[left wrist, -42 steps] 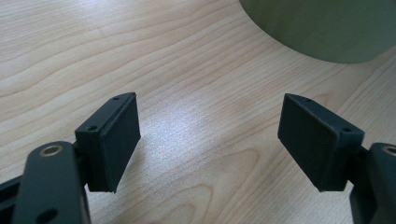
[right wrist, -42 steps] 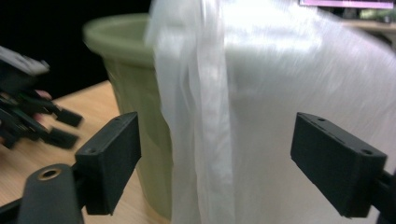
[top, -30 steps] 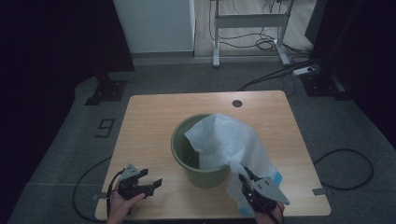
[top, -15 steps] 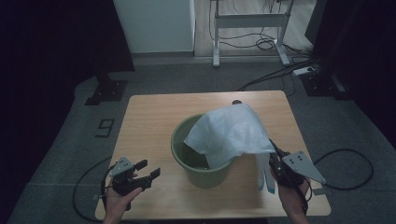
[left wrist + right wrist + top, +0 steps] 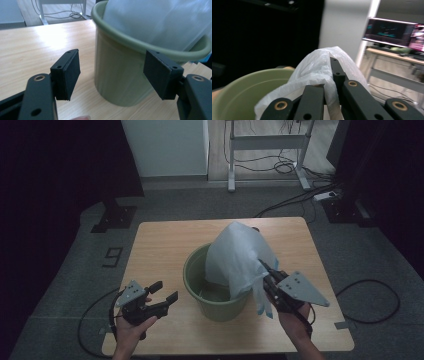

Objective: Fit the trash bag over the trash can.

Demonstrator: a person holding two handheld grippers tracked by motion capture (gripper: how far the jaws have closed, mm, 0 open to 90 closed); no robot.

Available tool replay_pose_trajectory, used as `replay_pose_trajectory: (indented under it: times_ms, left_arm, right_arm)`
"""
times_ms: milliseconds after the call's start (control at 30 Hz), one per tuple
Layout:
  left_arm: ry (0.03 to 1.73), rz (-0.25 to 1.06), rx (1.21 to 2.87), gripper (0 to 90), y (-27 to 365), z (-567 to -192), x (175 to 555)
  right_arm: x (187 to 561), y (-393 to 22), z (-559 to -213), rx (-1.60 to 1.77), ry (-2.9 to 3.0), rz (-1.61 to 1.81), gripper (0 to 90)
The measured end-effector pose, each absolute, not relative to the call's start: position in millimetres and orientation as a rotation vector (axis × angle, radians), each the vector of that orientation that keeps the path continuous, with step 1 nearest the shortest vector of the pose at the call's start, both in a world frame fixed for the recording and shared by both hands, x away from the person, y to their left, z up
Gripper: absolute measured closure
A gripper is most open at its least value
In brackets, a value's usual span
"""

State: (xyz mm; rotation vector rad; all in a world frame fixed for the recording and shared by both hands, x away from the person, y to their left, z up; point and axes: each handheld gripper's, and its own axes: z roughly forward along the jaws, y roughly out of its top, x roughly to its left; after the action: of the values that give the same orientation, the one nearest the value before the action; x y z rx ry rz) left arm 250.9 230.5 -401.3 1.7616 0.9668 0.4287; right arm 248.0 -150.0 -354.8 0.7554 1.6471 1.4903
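Bag (image 5: pixel 239 257) in bucket (image 5: pixel 196 280) (on table (image 5: pixel 165 240))

I see a thin, crinkled, translucent white plastic bag (image 5: pixel 239 255) over a smooth, matt green plastic bucket (image 5: pixel 212 295). Lower centre of the frame, my table (image 5: pixel 160 245) shows pale wood grain with a soft sheen; jaw pads look matt black.

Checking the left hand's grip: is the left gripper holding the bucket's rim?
No, the left gripper has its jaws open and apart from the green bucket, touching nothing.
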Motion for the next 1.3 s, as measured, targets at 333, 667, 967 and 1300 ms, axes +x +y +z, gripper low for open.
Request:
replay_pose_trajectory:
  times_ms: [333,667,967,1300]
  left_arm:
    - [0.922,0.435,1.766,28.2,212,-394,252]
    - [0.947,0.425,1.75,28.2,215,-401,255]
    - [0.946,0.428,1.758,28.3,214,-405,255]
    - [0.941,0.426,1.754,28.4,215,-405,254]
  right_arm:
    - [256,-119,-375,0.738,1.855,1.495,75.1]
    - [219,-145,-389,0.739,1.778,1.57,31.9]
    - [204,-165,-441,0.936,1.727,1.448,26.0]
    - [222,-168,-477,1.14,1.776,1.399,28.6]
